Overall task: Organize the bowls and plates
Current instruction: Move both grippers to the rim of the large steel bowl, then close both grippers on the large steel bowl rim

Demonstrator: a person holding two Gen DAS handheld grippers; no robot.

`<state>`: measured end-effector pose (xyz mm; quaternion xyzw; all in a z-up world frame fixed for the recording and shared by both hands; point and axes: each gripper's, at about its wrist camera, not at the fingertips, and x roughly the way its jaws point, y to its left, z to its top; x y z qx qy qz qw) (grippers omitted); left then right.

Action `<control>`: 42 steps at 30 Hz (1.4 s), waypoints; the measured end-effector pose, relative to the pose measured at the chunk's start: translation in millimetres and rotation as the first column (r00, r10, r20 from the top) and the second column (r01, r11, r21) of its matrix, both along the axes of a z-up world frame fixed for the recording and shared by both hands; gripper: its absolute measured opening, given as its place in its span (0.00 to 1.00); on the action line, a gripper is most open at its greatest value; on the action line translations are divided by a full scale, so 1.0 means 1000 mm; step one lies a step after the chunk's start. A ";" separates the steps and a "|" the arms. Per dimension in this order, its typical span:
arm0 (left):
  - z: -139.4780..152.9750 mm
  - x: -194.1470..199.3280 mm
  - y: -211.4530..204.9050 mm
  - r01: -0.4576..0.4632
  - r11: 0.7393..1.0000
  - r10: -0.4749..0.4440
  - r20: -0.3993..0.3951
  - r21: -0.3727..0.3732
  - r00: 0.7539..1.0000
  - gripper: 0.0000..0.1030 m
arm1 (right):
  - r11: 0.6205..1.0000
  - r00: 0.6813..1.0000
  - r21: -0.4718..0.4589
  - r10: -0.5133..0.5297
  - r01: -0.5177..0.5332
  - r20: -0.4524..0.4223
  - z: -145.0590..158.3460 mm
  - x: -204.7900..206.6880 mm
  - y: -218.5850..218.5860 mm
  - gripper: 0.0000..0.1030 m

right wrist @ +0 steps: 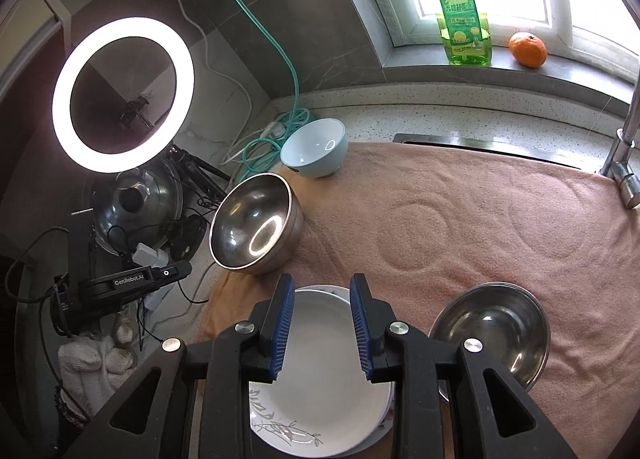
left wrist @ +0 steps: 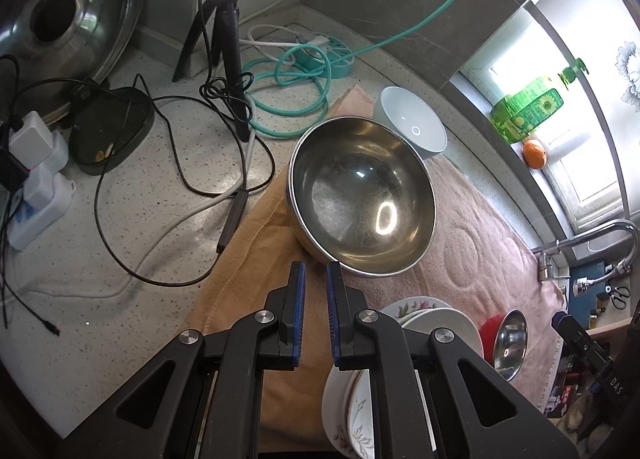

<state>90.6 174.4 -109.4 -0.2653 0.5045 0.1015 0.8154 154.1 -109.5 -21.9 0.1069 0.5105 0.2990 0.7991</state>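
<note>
Right gripper (right wrist: 322, 323) hangs spread over the plates (right wrist: 320, 371) at lower centre, nothing pinched; a careless drop there could chip the top plate or shove the stack. Left gripper (left wrist: 316, 299) is nearly pressed together and empty, close to the big steel bowl (left wrist: 360, 199) at centre, which sits on the towel's (left wrist: 480, 251) edge and could tip if nudged. White bowl (left wrist: 412, 123) sits upper right, small steel bowl (right wrist: 490, 331) lower right. Readable: "GenRobot.AI" on the left gripper's body, "DAS" lower right in the left view; the bottle (right wrist: 462, 15) label is too small to read
</note>
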 end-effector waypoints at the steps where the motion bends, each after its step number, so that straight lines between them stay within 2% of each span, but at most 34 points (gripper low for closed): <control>1: -0.001 0.003 0.002 0.002 1.000 -0.002 -0.003 -0.001 1.000 0.09 | 1.000 1.000 0.001 0.002 -0.002 0.000 0.000 0.001 0.004 0.25; 8: -0.010 0.028 0.017 0.066 0.998 -0.066 -0.017 0.020 0.998 0.09 | 1.000 0.999 -0.001 -0.018 0.018 -0.028 -0.007 0.013 0.040 0.25; 15: -0.020 0.042 0.036 0.106 0.994 -0.106 -0.026 -0.009 0.994 0.09 | 0.999 0.993 0.013 -0.043 0.044 -0.108 -0.027 0.026 0.074 0.25; 20: -0.022 0.049 0.047 0.114 0.993 -0.114 -0.018 -0.029 0.993 0.09 | 0.999 0.991 -0.006 -0.044 0.044 -0.122 -0.034 0.036 0.094 0.25; 27: -0.024 0.059 0.053 0.146 0.987 -0.147 -0.008 -0.062 0.989 0.09 | 0.997 0.989 -0.050 -0.070 0.064 -0.134 -0.045 0.053 0.114 0.25; 37: -0.031 0.076 0.051 0.179 0.983 -0.180 -0.022 -0.036 0.983 0.09 | 0.990 0.980 -0.124 -0.093 0.072 -0.174 -0.077 0.072 0.129 0.25; 42: -0.035 0.077 0.053 0.180 0.983 -0.181 -0.030 -0.037 0.983 0.09 | 0.989 0.977 -0.130 -0.090 0.065 -0.196 -0.087 0.077 0.134 0.25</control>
